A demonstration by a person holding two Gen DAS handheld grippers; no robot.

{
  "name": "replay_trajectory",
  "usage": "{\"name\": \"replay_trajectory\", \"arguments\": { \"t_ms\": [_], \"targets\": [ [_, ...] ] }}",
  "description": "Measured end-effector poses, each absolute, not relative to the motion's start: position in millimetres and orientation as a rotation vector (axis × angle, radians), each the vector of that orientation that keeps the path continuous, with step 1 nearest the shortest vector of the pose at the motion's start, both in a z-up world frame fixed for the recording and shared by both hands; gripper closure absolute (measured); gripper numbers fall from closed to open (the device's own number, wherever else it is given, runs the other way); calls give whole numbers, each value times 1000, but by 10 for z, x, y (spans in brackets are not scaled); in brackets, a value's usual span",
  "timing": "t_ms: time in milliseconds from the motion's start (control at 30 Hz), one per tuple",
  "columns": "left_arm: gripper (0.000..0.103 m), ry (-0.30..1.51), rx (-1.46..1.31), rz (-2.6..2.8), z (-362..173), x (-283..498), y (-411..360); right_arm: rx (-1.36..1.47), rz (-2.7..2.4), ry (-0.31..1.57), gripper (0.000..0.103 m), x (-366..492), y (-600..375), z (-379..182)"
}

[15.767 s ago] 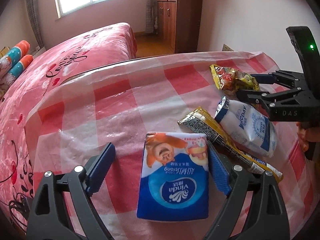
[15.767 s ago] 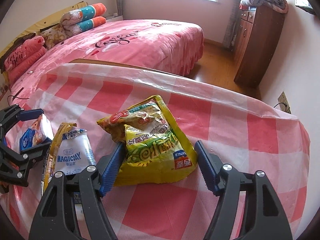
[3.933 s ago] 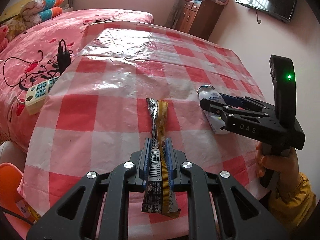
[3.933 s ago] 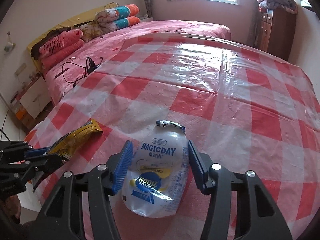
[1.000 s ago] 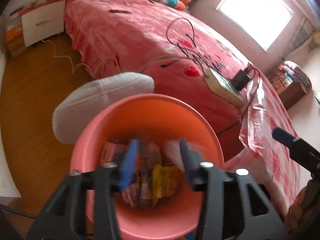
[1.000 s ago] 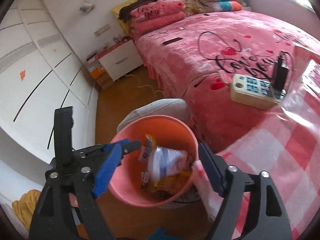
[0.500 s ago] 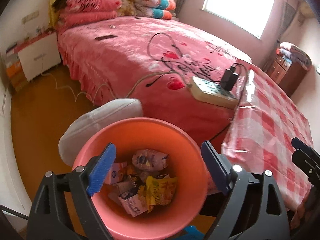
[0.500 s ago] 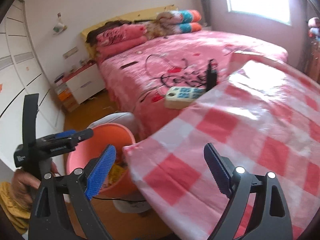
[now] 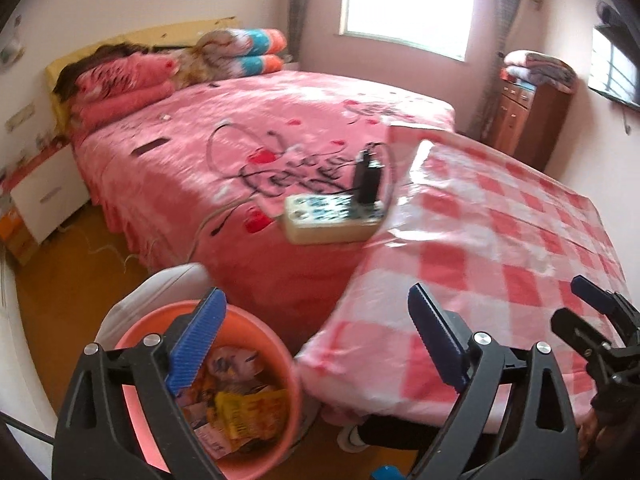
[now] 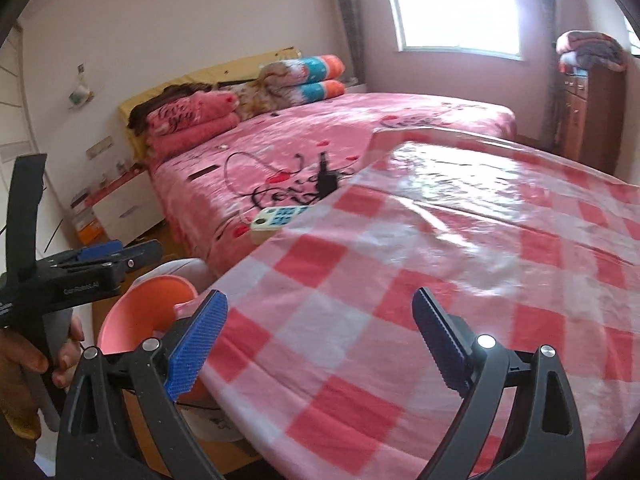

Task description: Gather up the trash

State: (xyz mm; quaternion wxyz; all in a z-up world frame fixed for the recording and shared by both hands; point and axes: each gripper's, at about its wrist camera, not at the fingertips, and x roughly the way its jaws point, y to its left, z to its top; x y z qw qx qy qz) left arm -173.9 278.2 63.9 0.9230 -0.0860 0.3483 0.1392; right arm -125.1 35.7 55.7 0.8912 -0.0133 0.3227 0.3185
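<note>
Both wrappers [image 9: 236, 404] now lie in the bucket [image 9: 288, 364]; left gripper [image 9: 316, 344] and right gripper [image 10: 320, 344] gape empty, so collecting looks finished, pending a table [image 10: 440, 280] check.

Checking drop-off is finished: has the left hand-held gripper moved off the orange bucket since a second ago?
Yes. The left hand-held gripper has swung right: the orange bucket now sits lower left, with the checked table ahead.
</note>
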Motion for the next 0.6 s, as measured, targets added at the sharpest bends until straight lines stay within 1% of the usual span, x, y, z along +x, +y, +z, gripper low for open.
{"name": "replay_trajectory", "arguments": {
  "t_ms": [400, 600],
  "targets": [
    [9, 694, -78, 178, 815, -1314, 1923, -1, 515, 598, 9, -1132, -264, 634],
    [8, 697, -44, 162, 837, -1167, 1651, 1, 435, 577, 9, -1070, -557, 635]
  ]
}}
